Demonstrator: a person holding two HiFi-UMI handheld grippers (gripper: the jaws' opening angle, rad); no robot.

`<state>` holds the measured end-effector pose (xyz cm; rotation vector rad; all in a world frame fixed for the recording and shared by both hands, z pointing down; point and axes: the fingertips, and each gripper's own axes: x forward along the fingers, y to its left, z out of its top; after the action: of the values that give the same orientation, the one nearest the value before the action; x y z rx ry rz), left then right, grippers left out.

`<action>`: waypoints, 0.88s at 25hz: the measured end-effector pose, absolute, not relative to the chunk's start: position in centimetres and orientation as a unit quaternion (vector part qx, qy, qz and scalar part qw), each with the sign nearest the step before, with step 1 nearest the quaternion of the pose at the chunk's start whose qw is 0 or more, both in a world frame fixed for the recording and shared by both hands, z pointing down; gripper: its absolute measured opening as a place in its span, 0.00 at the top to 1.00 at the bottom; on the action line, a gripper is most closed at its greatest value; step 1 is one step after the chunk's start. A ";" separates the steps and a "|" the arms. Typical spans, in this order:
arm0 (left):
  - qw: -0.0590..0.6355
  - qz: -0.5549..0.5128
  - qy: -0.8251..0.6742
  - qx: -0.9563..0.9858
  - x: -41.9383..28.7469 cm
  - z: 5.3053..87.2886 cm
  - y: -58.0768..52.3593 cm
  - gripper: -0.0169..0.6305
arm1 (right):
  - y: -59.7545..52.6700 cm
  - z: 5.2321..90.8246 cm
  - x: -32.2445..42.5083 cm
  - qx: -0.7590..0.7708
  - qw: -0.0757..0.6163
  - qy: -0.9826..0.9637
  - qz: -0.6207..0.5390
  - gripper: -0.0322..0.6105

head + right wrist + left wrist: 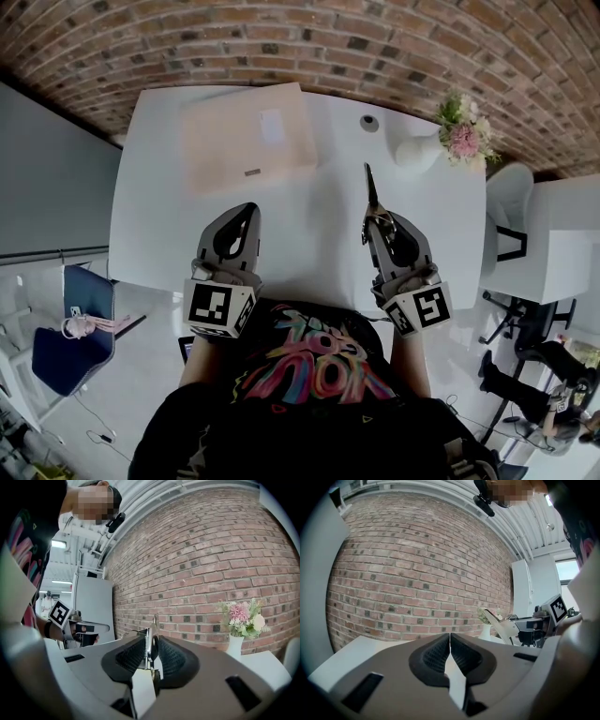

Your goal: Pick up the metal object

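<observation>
1. The right hand-held gripper (151,643) was closed on the metal object (371,191), and its pads pressed the object from both sides.
2. The object was thin and had a spring. It stuck out forward from the jaws, with its tip toward the brick wall (281,37).
3. The left hand-held gripper (450,640) was closed, with the jaws touching and nothing between them.
4. Both hand-held grippers were over the near part of the white counter (309,239), well apart from each other.
5. A flat beige box (246,136) lay at the far side, and a white vase (417,150) with flowers (461,131) stood at the far right corner.
</observation>
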<state>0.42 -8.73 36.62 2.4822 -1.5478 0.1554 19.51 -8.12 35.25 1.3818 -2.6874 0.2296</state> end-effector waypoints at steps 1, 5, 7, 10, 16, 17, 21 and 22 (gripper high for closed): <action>0.106 0.053 -0.525 0.843 0.4 36.7 -8.7 0.93 | -8.0 35.5 19.6 0.455 0.058 -0.885 0.078 0.78; 0.104 0.054 -0.527 0.842 0.3 36.7 -8.6 0.93 | -8.0 35.6 19.6 0.456 0.060 -0.884 0.078 0.78; 0.105 0.054 -0.527 0.841 0.2 36.7 -8.7 0.93 | -8.1 35.5 19.5 0.457 0.059 -0.884 0.078 0.78; 0.105 0.054 -0.529 0.841 0.2 36.7 -8.7 0.93 | -8.1 35.6 19.4 0.455 0.058 -0.885 0.079 0.78; 0.104 0.054 -0.531 0.839 0.1 36.6 -8.5 0.93 | -7.8 35.7 19.3 0.451 0.060 -0.887 0.078 0.78; 0.104 0.054 -0.532 0.839 0.1 36.6 -8.5 0.93 | -7.8 35.7 19.2 0.450 0.061 -0.887 0.079 0.78; 0.105 0.055 -0.531 0.839 0.0 36.7 -8.5 0.93 | -7.9 35.4 18.9 0.445 0.051 -0.890 0.081 0.78; 0.106 0.055 -0.531 0.839 0.0 36.7 -8.5 0.93 | -7.9 35.2 18.7 0.443 0.045 -0.892 0.081 0.78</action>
<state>0.00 -8.54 36.69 2.4720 -1.5639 0.1619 18.74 -7.86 35.25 1.3530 -2.7232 0.2486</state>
